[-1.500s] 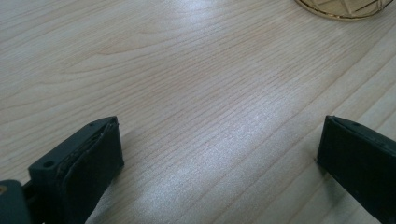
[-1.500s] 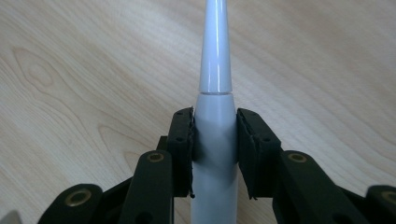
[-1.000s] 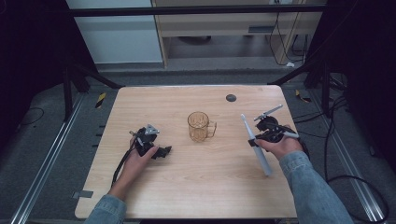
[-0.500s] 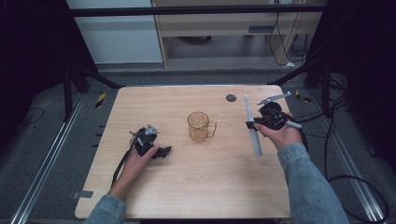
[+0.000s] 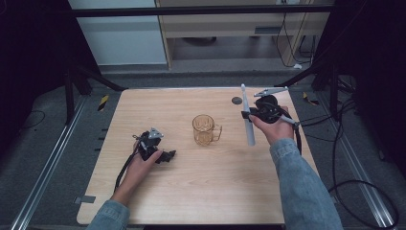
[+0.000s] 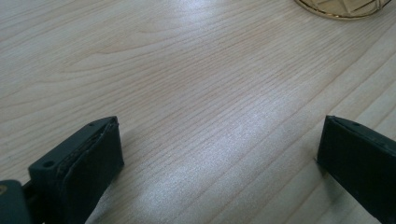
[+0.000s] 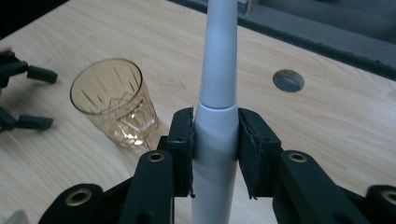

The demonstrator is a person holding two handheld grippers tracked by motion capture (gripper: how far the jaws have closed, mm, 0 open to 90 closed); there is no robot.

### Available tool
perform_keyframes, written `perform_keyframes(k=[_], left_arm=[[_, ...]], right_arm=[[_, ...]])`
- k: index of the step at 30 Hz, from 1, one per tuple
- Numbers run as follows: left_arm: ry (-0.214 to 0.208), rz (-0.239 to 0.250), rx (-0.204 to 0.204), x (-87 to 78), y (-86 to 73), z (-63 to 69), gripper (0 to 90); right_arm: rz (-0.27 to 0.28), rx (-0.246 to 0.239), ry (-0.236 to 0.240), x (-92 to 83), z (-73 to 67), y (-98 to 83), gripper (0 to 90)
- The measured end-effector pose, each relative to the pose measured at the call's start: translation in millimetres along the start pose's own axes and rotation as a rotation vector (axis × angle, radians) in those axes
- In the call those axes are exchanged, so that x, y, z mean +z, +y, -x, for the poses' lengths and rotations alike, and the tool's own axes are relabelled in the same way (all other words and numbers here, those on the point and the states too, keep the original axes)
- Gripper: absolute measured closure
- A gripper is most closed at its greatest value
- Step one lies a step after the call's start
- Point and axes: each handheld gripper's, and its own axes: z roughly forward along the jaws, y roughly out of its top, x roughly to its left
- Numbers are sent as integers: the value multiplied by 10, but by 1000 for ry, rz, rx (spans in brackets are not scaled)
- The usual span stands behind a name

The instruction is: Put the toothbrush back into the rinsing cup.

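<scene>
A white electric toothbrush (image 5: 247, 120) is being held clear of the desk (image 5: 191, 191) by the right gripper (image 5: 250, 115), its fingers (image 7: 182, 149) being pressed against the handle just below the collar where the thinner neck begins. The brush is being kept to the right of an amber glass mug (image 5: 205, 129), which is standing upright near the middle of the desk. The left gripper (image 5: 165, 155) is being rested on the desk to the mug's left, its fingers (image 6: 93, 158) being held wide apart with nothing but bare wood between them. The brush is being judged light, stiff and smooth-sided, so a slip or a swing about the grip seems possible; the thick handle looks the safest hold. The mug is being judged fragile and easily tipped by a long brush.
</scene>
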Motion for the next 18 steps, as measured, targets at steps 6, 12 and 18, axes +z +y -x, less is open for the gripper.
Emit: perform_keyframes(k=[6,12,18], left_arm=[[0,0,0,0,0,0,0],[0,0,-5,3,2,2,0],[0,0,-5,3,2,2,0]], right_arm=[[79,34,-15,13,1,85,678],[105,24,-8,2,-15,154,678],[123,25,-5,1,-49,197,678]])
